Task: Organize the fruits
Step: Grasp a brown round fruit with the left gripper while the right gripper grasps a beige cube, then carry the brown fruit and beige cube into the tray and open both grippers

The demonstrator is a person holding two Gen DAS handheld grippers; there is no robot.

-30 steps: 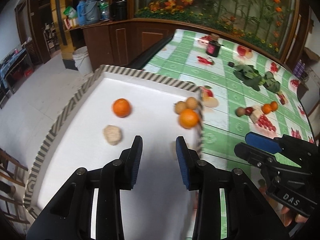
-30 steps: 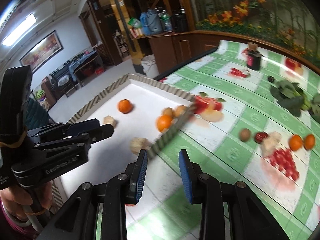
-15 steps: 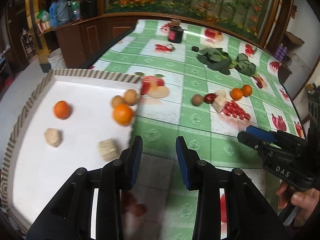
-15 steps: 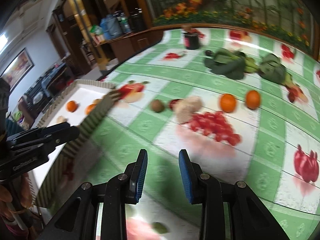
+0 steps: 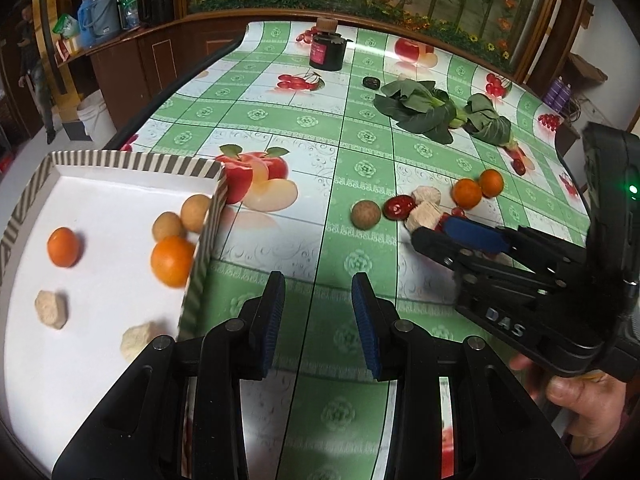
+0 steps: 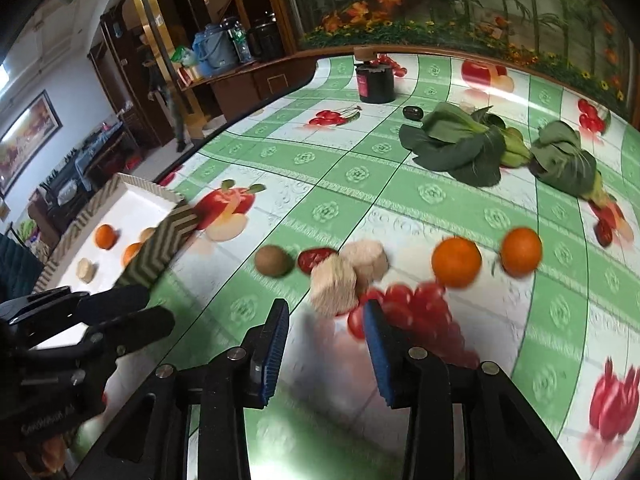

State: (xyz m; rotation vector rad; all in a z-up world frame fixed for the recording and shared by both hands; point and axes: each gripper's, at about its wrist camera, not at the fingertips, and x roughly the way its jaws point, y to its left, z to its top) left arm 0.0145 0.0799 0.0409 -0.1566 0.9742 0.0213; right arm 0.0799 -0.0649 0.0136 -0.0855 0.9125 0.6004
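A white tray with a striped rim (image 5: pixel 132 163) sits at the table's left and holds two oranges (image 5: pixel 172 260), two brown fruits (image 5: pixel 168 225) and two beige chunks (image 5: pixel 50 309). On the table lie a brown fruit (image 6: pixel 273 261), a red fruit (image 6: pixel 314 259), two beige chunks (image 6: pixel 334 285) and two oranges (image 6: pixel 457 262). My left gripper (image 5: pixel 319 312) is open and empty over the tablecloth, right of the tray. My right gripper (image 6: pixel 325 330) is open and empty, just before the beige chunks; it also shows in the left wrist view (image 5: pixel 460 240).
Leafy greens (image 6: pixel 464 148) lie further back on the table. A dark jar (image 6: pixel 375 80) and a small dark object (image 6: pixel 413 112) stand near the far edge. The tablecloth (image 5: pixel 332 136) has printed fruit pictures. Wooden cabinets (image 5: pixel 132 64) stand beyond the table.
Both grippers have swung right, away from the tray and toward the loose fruit. The right gripper has moved close to the beige chunks. Both stay open.
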